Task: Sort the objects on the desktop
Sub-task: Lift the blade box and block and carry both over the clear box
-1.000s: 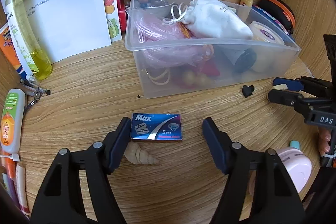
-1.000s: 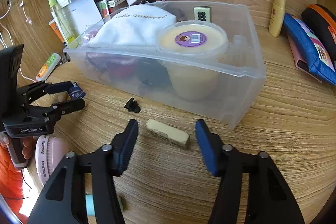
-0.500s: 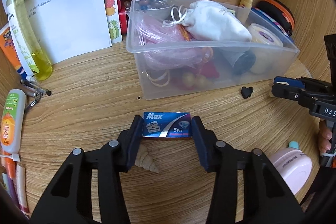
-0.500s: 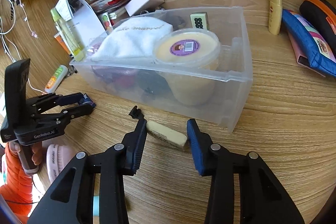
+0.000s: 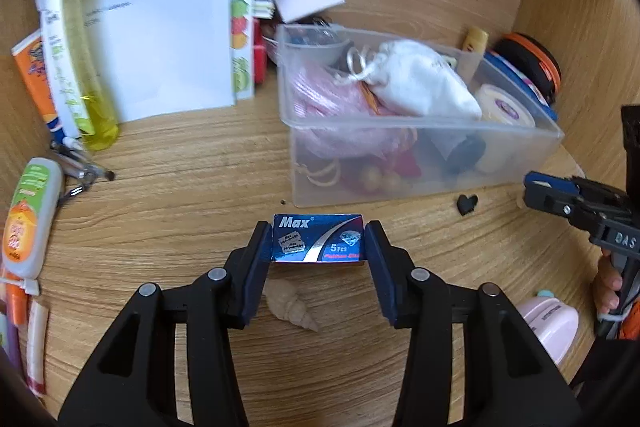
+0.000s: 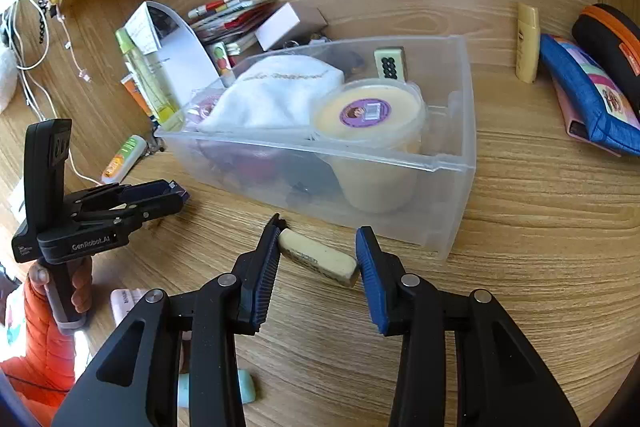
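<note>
My left gripper (image 5: 318, 241) is shut on a blue "Max" razor blade box (image 5: 318, 238), held by its two short ends just above the wooden desk. My right gripper (image 6: 318, 253) is shut on a cream eraser (image 6: 318, 257), which lies slanted between the pads in front of the clear plastic bin (image 6: 452, 163). The bin (image 5: 420, 125) holds a white pouch (image 5: 420, 85), a round tub (image 6: 368, 113), pink netting and small items. The right gripper also shows in the left wrist view (image 5: 560, 195), and the left gripper in the right wrist view (image 6: 160, 197).
A seashell (image 5: 290, 307) lies under my left gripper. A black heart (image 5: 467, 204) lies by the bin's front. A pink device (image 5: 550, 321) is at the right. Papers, a yellow bottle (image 5: 76, 67) and tubes crowd the left. A blue pouch (image 6: 588, 95) lies right of the bin.
Both grippers closed from wide open: the left onto the blade box, the right onto the eraser. Both views rose a little, and the blade box left the desk.
</note>
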Demonstrator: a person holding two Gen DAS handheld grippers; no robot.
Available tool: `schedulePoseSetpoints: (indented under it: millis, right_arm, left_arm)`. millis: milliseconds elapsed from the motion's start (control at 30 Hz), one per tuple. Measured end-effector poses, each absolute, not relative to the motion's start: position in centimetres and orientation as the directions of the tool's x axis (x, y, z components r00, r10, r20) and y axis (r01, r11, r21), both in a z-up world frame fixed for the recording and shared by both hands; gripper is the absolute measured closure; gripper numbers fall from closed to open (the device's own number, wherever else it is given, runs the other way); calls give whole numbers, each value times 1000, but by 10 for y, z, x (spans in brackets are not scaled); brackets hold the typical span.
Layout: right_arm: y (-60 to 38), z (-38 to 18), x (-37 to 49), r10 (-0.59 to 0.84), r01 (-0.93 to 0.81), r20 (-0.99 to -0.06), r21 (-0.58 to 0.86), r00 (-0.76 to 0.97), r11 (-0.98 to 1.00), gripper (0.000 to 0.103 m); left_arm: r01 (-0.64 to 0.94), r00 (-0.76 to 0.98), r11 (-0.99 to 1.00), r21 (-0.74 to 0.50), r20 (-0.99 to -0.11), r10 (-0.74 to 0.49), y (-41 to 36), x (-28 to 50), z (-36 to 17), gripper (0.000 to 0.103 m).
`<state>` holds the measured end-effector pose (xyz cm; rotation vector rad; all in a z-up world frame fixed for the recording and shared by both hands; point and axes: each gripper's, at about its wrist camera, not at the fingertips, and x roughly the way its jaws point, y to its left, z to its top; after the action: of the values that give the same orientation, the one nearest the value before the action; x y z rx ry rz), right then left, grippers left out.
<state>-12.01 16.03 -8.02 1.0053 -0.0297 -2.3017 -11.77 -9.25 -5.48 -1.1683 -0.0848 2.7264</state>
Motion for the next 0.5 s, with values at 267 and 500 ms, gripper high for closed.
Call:
schedulePoseSetpoints:
  millis: [267, 500]
  right_arm:
    - [162, -77, -112, -558, 552, -620, 230, -552, -802, 67]
    - [162, -69, -99, -569, 573, -592, 210, -570, -792, 67]
  left_arm:
    - [-86, -736, -990, -114, -663, 141, -100, -106, -45, 56]
    - [-62, -774, -997, -55, -627, 83, -97, -99, -40, 56]
